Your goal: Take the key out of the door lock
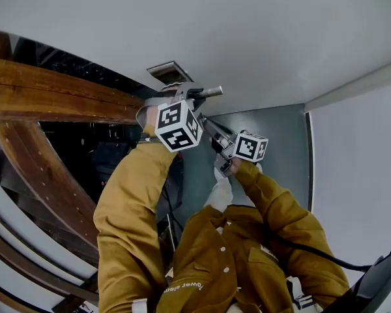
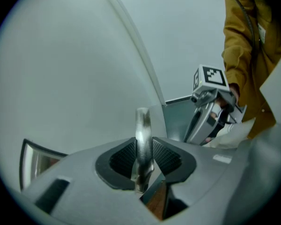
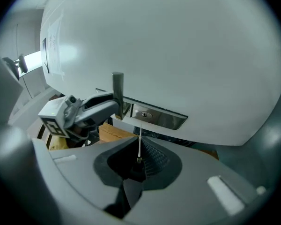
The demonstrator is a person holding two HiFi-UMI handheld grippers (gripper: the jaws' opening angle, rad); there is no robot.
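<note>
In the right gripper view my right gripper [image 3: 138, 161] is shut on the key [image 3: 139, 144], a thin blade seen edge-on. The blade points at the keyhole [image 3: 145, 115] in the metal lock plate [image 3: 161, 118]. Its tip stops just short of the plate. The silver door handle [image 2: 143, 135] stands upright between the pads of my left gripper [image 2: 143, 162], which is shut on it. From the head view, the left gripper [image 1: 194, 96] clasps the handle [image 1: 212, 91] on the white door, and the right gripper [image 1: 216, 135] is held just beside it, lower right.
The white door [image 1: 260, 38] fills the top of the head view. A wooden door frame [image 1: 52, 96] runs along the left with a dark gap below it. A metal plate [image 1: 170, 72] sits above the handle. Grey floor [image 1: 280, 122] lies beyond the mustard sleeves [image 1: 130, 201].
</note>
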